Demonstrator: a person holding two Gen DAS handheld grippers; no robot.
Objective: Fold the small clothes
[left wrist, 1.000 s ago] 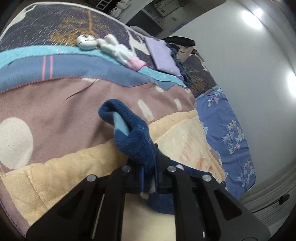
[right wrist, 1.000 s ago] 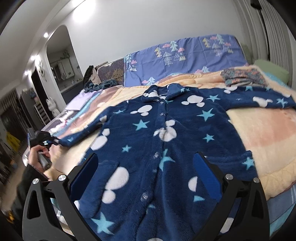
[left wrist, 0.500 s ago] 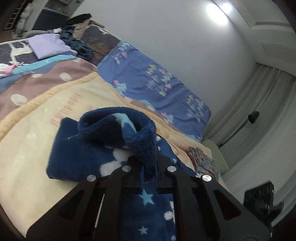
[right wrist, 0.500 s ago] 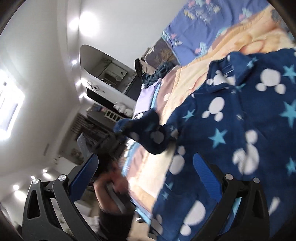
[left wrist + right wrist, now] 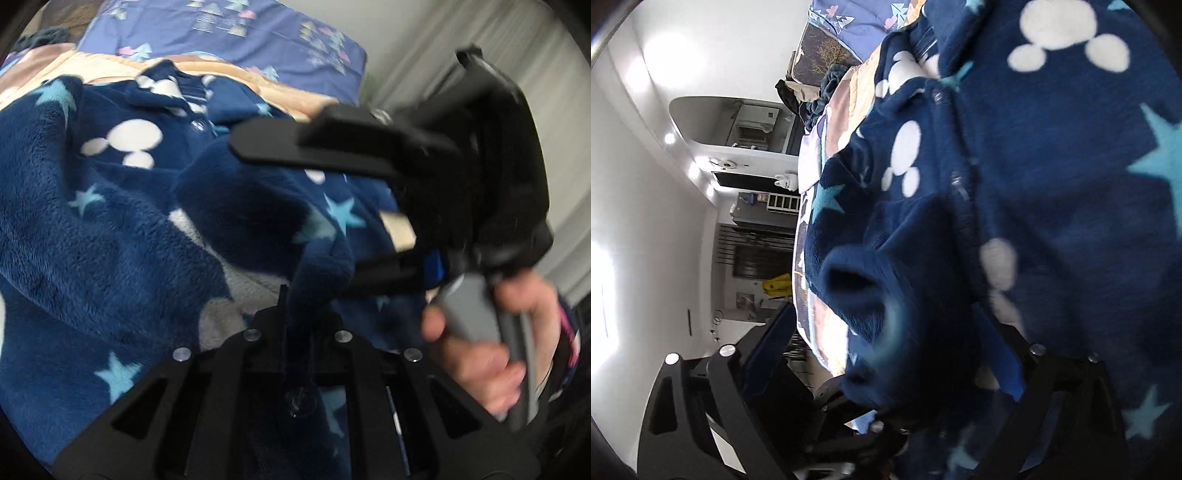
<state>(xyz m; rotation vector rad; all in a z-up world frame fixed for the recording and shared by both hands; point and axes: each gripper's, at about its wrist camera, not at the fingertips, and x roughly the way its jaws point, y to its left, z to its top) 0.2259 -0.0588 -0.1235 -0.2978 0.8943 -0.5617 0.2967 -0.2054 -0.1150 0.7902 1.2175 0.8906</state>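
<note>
A navy fleece pyjama top [image 5: 110,192] with white mouse heads and pale blue stars lies on the bed. My left gripper [image 5: 297,306] is shut on its sleeve cuff [image 5: 317,258], carried over the body of the top. My right gripper [image 5: 295,210] shows in the left wrist view, open, its fingers [image 5: 314,147] above and below the folded sleeve, held by a hand [image 5: 476,347]. In the right wrist view the open right gripper [image 5: 886,350] straddles the sleeve opening [image 5: 857,291], and the top [image 5: 1052,147] fills the view.
A peach blanket [image 5: 229,70] and a purple patterned pillow [image 5: 221,33] lie behind the top. The bed's edge [image 5: 812,280] runs down the right wrist view, with the room, shelves and an archway to its left. Grey curtains [image 5: 554,122] hang at right.
My left gripper has carried the sleeve from the bed's left side across onto the top's body. My right gripper has swung round and closed in until its open fingers are around the sleeve.
</note>
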